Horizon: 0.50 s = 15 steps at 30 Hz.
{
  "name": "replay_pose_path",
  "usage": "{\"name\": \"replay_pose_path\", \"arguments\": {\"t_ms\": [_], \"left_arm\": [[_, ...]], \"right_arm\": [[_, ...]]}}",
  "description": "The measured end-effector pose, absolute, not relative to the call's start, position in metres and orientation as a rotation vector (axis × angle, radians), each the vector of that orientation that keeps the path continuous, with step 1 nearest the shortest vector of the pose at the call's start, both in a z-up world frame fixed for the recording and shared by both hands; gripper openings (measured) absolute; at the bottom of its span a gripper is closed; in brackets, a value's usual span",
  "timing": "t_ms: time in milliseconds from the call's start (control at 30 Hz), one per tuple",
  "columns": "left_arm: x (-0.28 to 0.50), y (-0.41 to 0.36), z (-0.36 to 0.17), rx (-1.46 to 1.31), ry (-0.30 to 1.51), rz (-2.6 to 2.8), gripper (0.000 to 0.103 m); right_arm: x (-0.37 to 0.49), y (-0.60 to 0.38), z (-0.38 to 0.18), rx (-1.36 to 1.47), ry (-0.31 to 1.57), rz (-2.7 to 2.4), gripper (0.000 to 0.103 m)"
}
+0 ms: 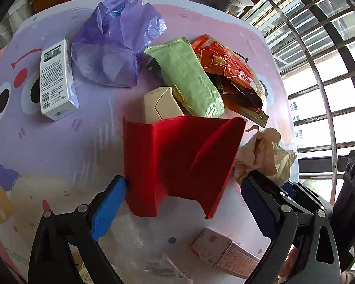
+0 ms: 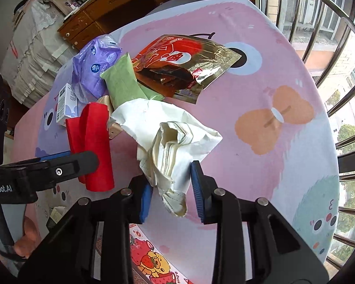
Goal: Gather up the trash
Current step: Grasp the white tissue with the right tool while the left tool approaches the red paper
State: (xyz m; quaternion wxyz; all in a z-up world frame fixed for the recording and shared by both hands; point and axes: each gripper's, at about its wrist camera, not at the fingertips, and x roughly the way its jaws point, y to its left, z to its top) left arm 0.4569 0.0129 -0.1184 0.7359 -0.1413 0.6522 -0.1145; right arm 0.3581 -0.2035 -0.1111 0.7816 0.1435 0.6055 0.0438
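Between the blue pads of the right tool (image 2: 171, 195) hangs a crumpled cream paper wrapper (image 2: 168, 137), the jaws parted on either side of its lower twist, not yet pinching. It looks light, soft and crushable, so closing on that bunched tail should hold it better than the loose sheet above. The left tool (image 1: 183, 203) is released too, one pad against a red folded card (image 1: 177, 158), which looks stiffer. Both lie on the table (image 2: 260, 170) near a green packet (image 1: 189, 78) and red foil bag (image 2: 184, 64).
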Motion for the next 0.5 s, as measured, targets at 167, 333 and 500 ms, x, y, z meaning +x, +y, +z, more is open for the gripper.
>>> {"name": "replay_pose_path", "arguments": {"t_ms": [167,333,500], "left_arm": [[0.464,0.006,-0.132,-0.319,1.444,-0.195,0.098],[0.47,-0.008,-0.138,-0.253,1.438,-0.172,0.098],[0.474,-0.022,-0.139,-0.153,1.426,-0.166,0.098]], "right_arm": [[0.356,-0.206,-0.111,0.318,1.307,0.103,0.027],[0.355,-0.203,-0.112,0.322,1.308,0.107,0.027],[0.353,-0.197,-0.11,0.301,1.299,0.107,0.027]]}}
